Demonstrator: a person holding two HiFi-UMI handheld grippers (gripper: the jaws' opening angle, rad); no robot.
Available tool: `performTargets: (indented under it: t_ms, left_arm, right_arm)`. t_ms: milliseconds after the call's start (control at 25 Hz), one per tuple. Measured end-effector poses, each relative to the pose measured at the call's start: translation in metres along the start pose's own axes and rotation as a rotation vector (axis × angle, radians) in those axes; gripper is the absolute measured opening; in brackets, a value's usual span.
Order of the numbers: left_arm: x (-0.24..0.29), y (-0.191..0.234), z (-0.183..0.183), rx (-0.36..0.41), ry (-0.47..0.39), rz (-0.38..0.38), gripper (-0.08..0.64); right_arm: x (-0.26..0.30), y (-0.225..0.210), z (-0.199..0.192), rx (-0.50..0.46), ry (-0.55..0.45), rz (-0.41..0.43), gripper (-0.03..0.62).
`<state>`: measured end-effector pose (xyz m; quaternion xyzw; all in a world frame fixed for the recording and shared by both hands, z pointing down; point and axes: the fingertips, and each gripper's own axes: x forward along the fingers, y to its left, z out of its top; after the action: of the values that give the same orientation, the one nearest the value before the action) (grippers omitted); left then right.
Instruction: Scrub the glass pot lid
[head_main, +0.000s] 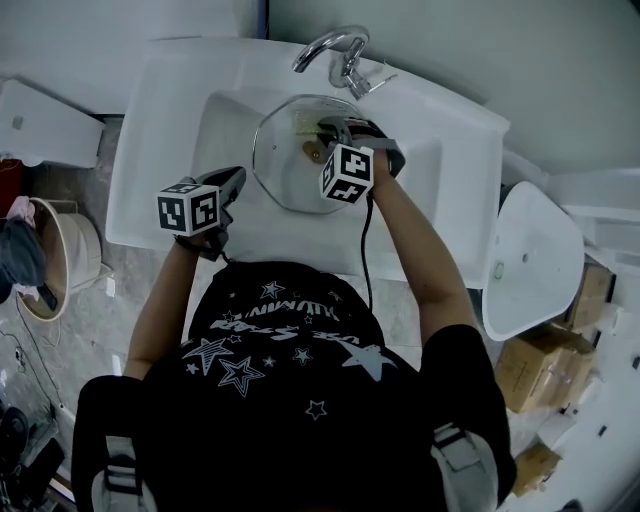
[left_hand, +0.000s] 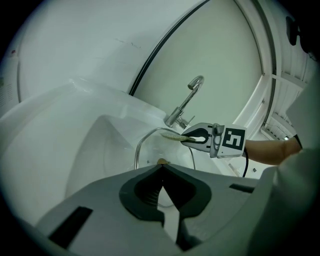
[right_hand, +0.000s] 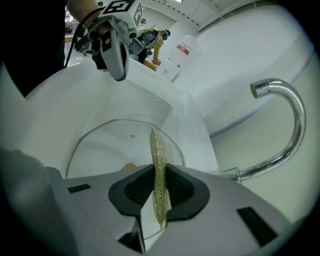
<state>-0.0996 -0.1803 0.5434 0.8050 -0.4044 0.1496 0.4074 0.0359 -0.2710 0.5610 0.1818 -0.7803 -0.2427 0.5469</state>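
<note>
The round glass pot lid (head_main: 285, 160) lies in the white sink (head_main: 170, 150), its brown knob (head_main: 313, 152) near the middle. My right gripper (head_main: 335, 130) hovers over the lid's far side, shut on a thin yellow-green scrub cloth (right_hand: 160, 170) that sticks out past the jaws above the lid (right_hand: 115, 145). My left gripper (head_main: 233, 180) is over the sink's front left rim, clear of the lid, shut with nothing between its jaws. In the left gripper view the lid (left_hand: 150, 145) and the right gripper (left_hand: 186, 139) with the cloth (left_hand: 172, 135) lie ahead.
A chrome faucet (head_main: 335, 50) stands at the back of the sink. A white fixture (head_main: 530, 260) and cardboard boxes (head_main: 545, 360) are to the right. A round tub (head_main: 70, 250) sits on the floor to the left. A white bottle (right_hand: 182, 52) stands beyond the sink.
</note>
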Motion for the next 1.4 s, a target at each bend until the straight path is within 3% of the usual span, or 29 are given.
performTargets:
  t_ms: [440, 1240, 1400]
  left_arm:
    - [0.000, 0.007, -0.004, -0.008, 0.023, 0.012, 0.008]
    - [0.009, -0.026, -0.007, 0.044, 0.034, -0.026, 0.008]
    - [0.010, -0.033, -0.012, 0.051, 0.040, -0.028, 0.008]
  right_arm:
    - [0.013, 0.002, -0.022, 0.005, 0.047, -0.040, 0.066]
    - [-0.007, 0.051, -0.068, 0.270, 0.124, 0.008, 0.067]
    - [-0.012, 0.064, -0.075, 0.361, 0.127, 0.031, 0.067]
